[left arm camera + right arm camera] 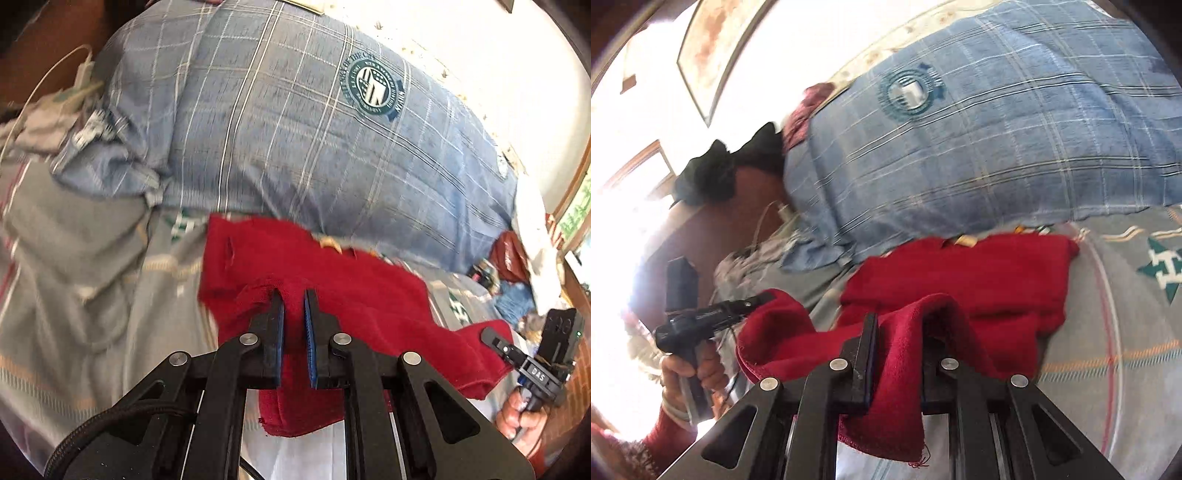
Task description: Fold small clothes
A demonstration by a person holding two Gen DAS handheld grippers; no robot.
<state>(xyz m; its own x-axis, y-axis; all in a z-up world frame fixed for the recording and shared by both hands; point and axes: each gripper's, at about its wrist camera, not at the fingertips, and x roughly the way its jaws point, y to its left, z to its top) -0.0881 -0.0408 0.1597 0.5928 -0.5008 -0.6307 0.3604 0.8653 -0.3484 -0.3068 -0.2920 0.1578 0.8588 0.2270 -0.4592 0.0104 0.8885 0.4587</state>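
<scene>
A small red fleece garment [332, 273] lies on the grey patterned bedsheet [92, 240], its near part lifted. My left gripper [294, 299] is shut on a fold of its near edge, which bunches around the fingertips. My right gripper [901, 325] is shut on the other near edge, with red cloth [960, 273] draped between and over its fingers and hanging below. The right gripper shows at the lower right of the left wrist view [491, 338], pinching the garment's corner. The left gripper shows at the left of the right wrist view [753, 301], also on the cloth.
A large blue plaid pillow [295, 129] lies just behind the garment, also in the right wrist view [979, 147]. Crumpled cloth and a white cable [55, 103] sit at the far left. Other clothes [513, 291] lie at the right. Dark clothing [727, 170] rests by the headboard.
</scene>
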